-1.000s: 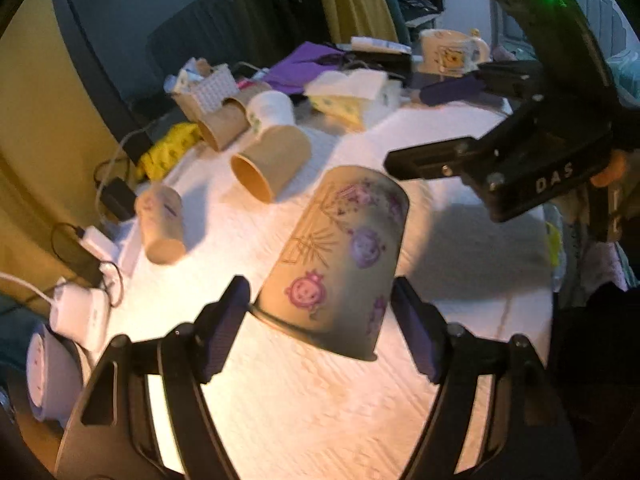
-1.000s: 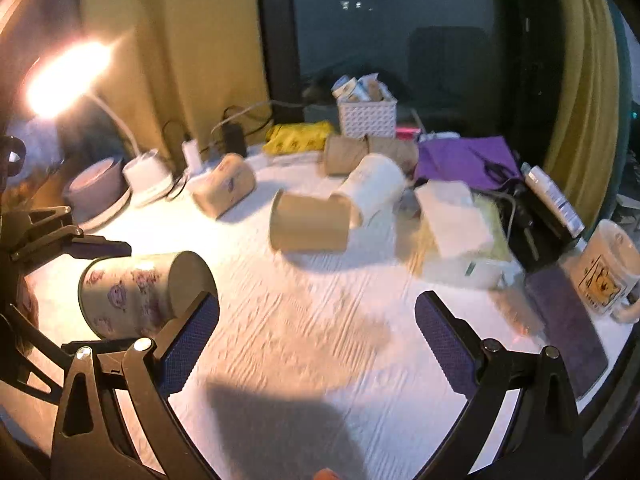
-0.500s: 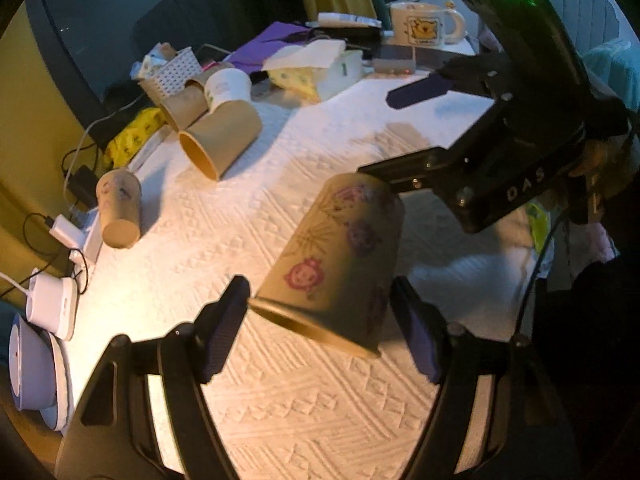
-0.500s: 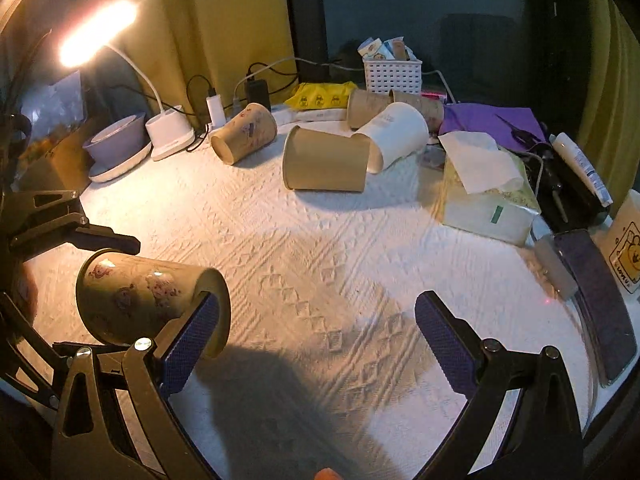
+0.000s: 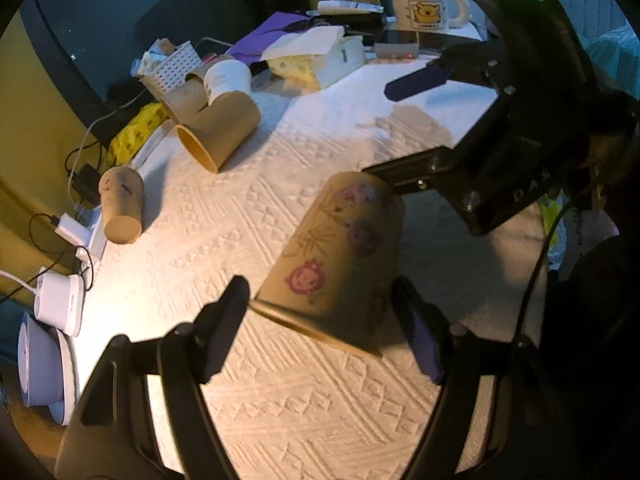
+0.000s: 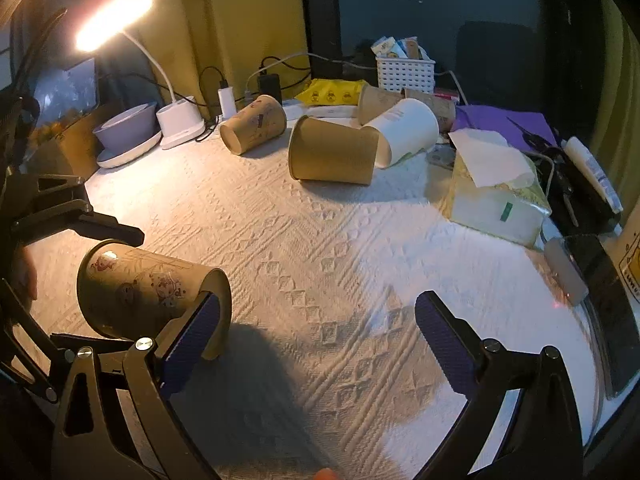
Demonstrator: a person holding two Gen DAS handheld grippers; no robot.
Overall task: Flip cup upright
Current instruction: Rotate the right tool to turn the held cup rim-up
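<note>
My left gripper (image 5: 320,328) is shut on a tan paper cup with pink cartoon prints (image 5: 340,264). It holds the cup above the white cloth, tilted, rim toward the camera and base pointing away. The same cup shows in the right wrist view (image 6: 152,292) at the lower left, lying sideways in the air between the left gripper's arms. My right gripper (image 6: 320,336) is open and empty over the cloth, right of the cup. It also shows in the left wrist view (image 5: 480,128), just beyond the cup's base.
Several paper cups lie on their sides at the back: a plain brown one (image 6: 332,156), a white one (image 6: 404,132), a printed one (image 6: 252,124). A tissue box (image 6: 496,196), white basket (image 6: 404,74), lit desk lamp (image 6: 176,120), bowl (image 6: 124,136), mug (image 5: 428,10) and phone (image 6: 600,280) ring the cloth.
My left gripper has lifted the printed cup higher above the cloth and tipped it. The right gripper has stayed open, drawing slightly back from the clutter.
</note>
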